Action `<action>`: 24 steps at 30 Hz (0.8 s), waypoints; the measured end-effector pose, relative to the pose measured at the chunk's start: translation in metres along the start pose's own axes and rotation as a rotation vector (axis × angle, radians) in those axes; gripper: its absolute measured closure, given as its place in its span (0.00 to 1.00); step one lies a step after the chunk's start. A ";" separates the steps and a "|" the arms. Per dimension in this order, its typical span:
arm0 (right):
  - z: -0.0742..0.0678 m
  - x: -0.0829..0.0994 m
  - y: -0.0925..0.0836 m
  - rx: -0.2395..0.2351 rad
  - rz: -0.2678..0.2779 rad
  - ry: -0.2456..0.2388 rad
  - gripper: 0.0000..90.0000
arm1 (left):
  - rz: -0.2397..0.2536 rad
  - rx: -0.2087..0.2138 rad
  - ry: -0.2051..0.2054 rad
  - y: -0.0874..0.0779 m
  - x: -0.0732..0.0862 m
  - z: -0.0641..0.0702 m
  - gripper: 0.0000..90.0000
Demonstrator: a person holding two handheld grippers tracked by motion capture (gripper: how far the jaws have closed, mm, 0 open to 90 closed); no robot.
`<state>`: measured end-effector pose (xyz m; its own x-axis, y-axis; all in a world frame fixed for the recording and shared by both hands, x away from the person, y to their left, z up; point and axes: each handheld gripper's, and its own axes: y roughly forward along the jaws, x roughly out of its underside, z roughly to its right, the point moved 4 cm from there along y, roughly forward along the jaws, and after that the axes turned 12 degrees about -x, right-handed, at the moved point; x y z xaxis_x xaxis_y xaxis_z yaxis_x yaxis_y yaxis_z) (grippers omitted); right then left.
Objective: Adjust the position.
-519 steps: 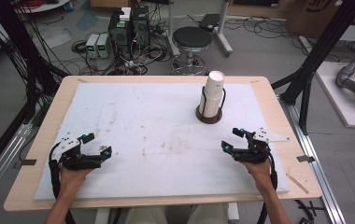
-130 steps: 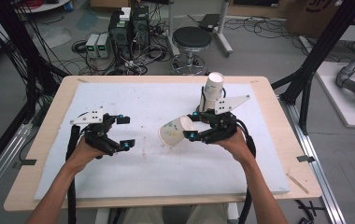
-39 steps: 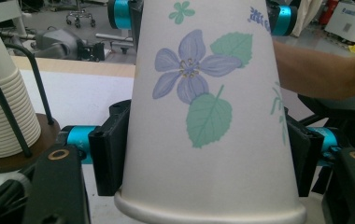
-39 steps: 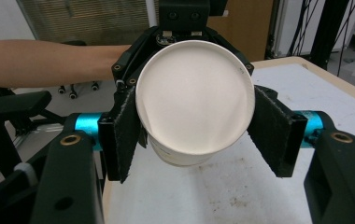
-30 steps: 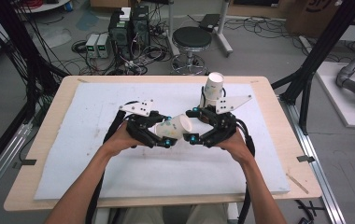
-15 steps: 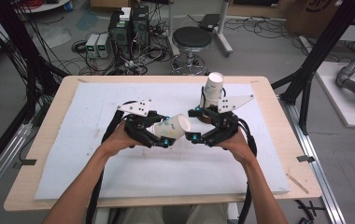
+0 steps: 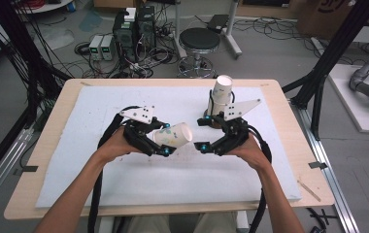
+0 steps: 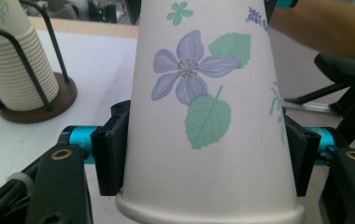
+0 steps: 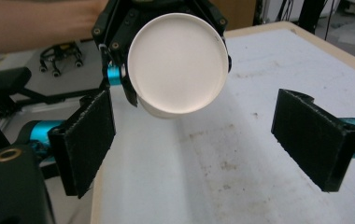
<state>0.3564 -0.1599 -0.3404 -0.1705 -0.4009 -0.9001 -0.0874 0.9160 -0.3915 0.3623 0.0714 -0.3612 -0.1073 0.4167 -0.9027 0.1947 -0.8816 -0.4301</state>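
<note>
Sideways, floral paper cup (image 8: 203,116) clamped in left tool (image 7: 162,141), right tool (image 7: 203,133) released, cup stack (image 7: 220,95) in wire holder (image 8: 24,60)

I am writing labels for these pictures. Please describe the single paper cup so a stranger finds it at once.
On the white mat, look between the person's two hands. The paper cup lies sideways, clamped in the left gripper. Unlike the upright cup stack in its wire holder, it is alone and off the table.
</note>
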 end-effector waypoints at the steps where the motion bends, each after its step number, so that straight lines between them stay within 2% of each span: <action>1: 0.000 0.000 0.000 0.000 -0.010 0.001 0.15 | -0.020 -0.003 -0.001 -0.001 0.001 0.000 0.36; 8: -0.001 0.001 0.005 0.020 -0.127 -0.014 0.15 | -0.124 -0.028 0.020 -0.006 0.003 0.000 0.36; 14: -0.001 0.002 0.010 0.046 -0.232 -0.030 0.15 | -0.185 -0.033 0.029 -0.006 0.003 0.002 0.36; 19: 0.000 0.002 0.014 0.053 -0.299 -0.044 0.15 | -0.249 -0.042 0.048 -0.007 0.003 0.002 0.36; 24: 0.001 0.003 0.018 0.065 -0.378 -0.050 0.16 | -0.309 -0.042 0.043 -0.009 0.002 0.003 0.36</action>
<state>0.3548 -0.1447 -0.3502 -0.0898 -0.7112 -0.6973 -0.0720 0.7029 -0.7077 0.3579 0.0792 -0.3593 -0.1263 0.6736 -0.7282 0.1990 -0.7019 -0.6839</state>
